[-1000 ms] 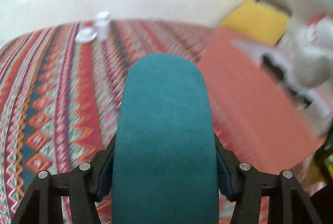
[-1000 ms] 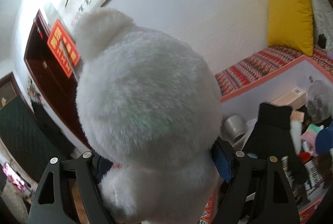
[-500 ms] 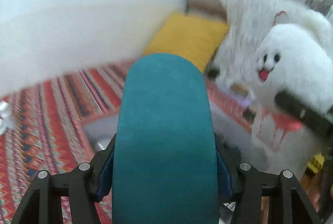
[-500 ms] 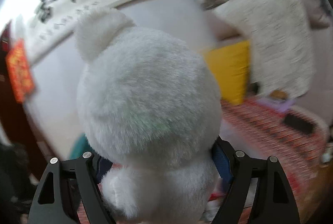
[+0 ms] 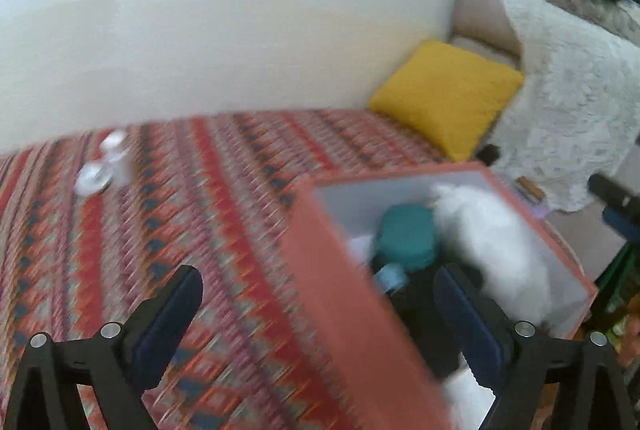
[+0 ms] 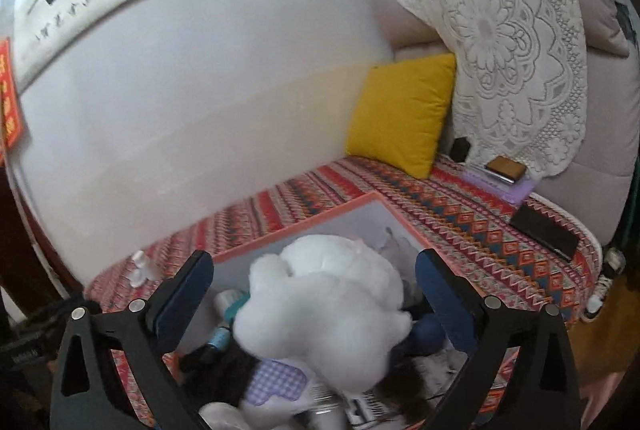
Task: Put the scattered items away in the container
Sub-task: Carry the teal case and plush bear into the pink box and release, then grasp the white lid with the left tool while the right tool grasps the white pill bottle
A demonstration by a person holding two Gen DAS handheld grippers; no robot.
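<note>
Both the left gripper (image 5: pixel 316 304) and the right gripper (image 6: pixel 314 284) had just been opening and stood with jaws wide apart, nothing pressed between them. Just ahead of and below the jaws, the teal case (image 5: pixel 408 232) and the white plush (image 6: pixel 328 310) lay inside the box (image 5: pixel 340 270) among other items. Left of the left jaws, two small white pieces (image 5: pixel 106 166) sat out on the cloth (image 5: pixel 192 230), so the tidying looked mostly done, not finished.

Plush toy (image 6: pixel 324 306) and case (image 5: pixel 408 232) in box (image 6: pixel 296 226).
</note>
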